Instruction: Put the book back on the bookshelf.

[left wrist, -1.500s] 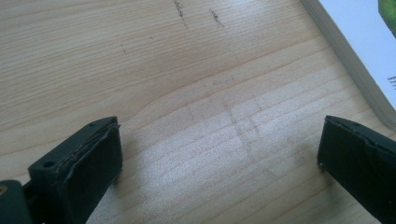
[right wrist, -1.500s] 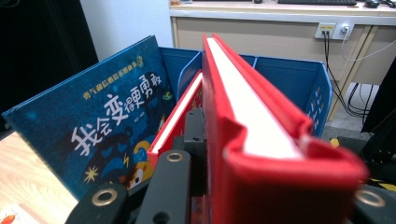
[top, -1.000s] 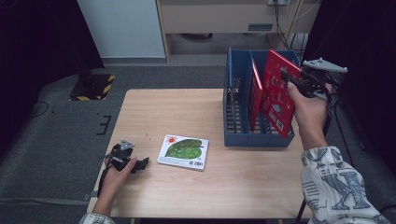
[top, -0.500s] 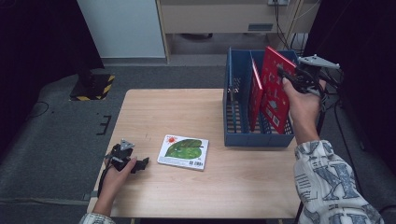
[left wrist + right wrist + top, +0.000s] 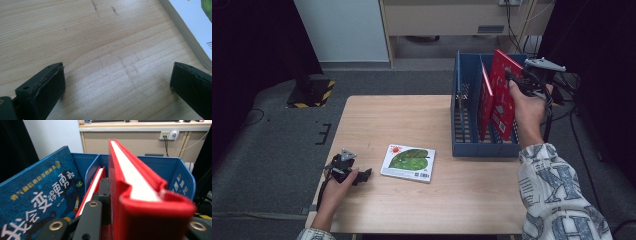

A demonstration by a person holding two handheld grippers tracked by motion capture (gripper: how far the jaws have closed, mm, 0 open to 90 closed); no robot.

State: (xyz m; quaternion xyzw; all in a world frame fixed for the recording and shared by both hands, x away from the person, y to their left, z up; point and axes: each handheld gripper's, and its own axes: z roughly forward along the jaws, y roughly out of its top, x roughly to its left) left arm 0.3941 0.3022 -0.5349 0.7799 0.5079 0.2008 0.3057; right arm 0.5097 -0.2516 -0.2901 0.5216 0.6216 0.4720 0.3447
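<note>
The right gripper (image 5: 517,80) is clamped on the upper corner of a red book (image 5: 501,97), its jaws pressed to the two covers. In the right gripper view the book (image 5: 140,187) runs straight ahead from between the jaws, spine edge nearest, white page block on top. Below the gripper the book stands tilted in a blue basket (image 5: 462,120), lower end down among the dividers. Just to the left of the held book, past a divider, a second red book (image 5: 484,102) stands in the next slot. Further left in the right gripper view a dark blue book (image 5: 37,195) with white lettering leans beside the basket wall (image 5: 175,175).

The left gripper (image 5: 348,170) lies low on the wooden table (image 5: 412,120), well apart from the basket, jaws spread wide with bare wood between them (image 5: 117,75). Just beyond its right jaw lies a green-covered book (image 5: 408,162), flat on the table and untouched; its page edge (image 5: 185,42) shows at the upper right of the left gripper view
</note>
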